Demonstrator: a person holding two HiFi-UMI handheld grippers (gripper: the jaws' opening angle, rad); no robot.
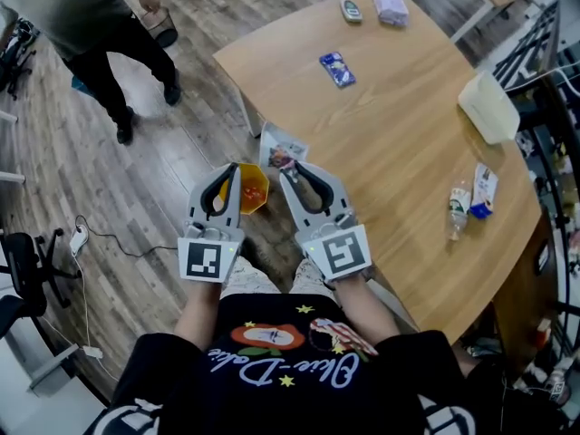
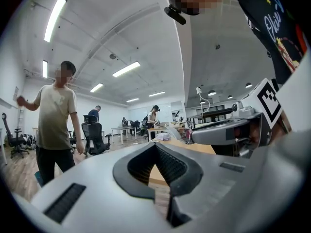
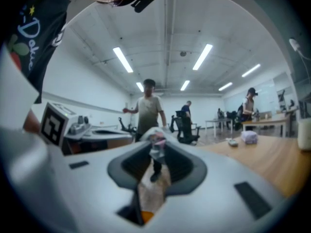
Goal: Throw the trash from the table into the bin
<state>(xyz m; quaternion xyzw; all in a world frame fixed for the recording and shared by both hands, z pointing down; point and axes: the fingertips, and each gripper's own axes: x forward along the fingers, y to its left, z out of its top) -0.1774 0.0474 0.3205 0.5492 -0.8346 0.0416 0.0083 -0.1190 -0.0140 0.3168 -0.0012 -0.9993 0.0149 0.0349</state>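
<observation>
Right gripper (image 1: pixel 285 165) pinches a white wrapper (image 1: pixel 277 143), its long axis pointing toward 11 o'clock. Left gripper (image 1: pixel 230 171) has its jaws pressed together, empty.

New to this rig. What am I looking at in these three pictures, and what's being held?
No robot: a person holds a two-jaw gripper in each hand. The head view looks down from a camera on their head; the other two cameras ride on the grippers, looking along the jaws. The right gripper pinches a wrapper; the left gripper is shut and empty. An orange bin stands on the floor near them. On the table lie a blue packet, a bottle and a white container.
</observation>
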